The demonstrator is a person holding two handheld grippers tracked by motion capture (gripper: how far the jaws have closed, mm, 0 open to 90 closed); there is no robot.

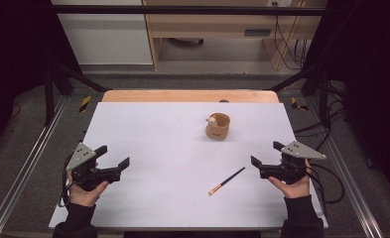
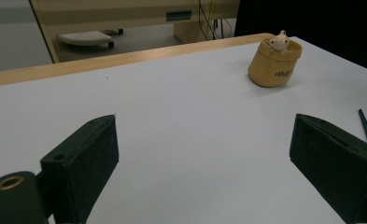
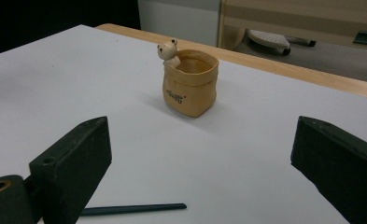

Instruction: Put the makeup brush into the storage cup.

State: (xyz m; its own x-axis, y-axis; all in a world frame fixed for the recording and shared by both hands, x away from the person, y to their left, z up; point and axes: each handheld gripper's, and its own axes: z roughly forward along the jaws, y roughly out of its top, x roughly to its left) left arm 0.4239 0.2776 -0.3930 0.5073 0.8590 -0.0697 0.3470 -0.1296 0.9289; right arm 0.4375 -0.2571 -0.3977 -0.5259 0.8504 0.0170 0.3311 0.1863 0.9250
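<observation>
We seem to be in a lab or recording room: a black frame (image 1: 182, 10) with rails (image 1: 24, 163) rings the white tabletop (image 1: 158, 148). Behind it we see wooden desks (image 1: 207, 25), dangling cables (image 1: 287, 44), a chair base (image 2: 85, 38) and grey carpet (image 1: 38, 134).

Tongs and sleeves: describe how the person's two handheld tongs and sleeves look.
Both the left tongs and the right tongs are matte black, each with two blocky, wedge-shaped jaws and a grey three-cornered plate dotted with small holes on top. In the gripper views a brass-ringed hole shows by one jaw's base. Black cables trail from each. The person wears dark long sleeves with ribbed cuffs.
</observation>
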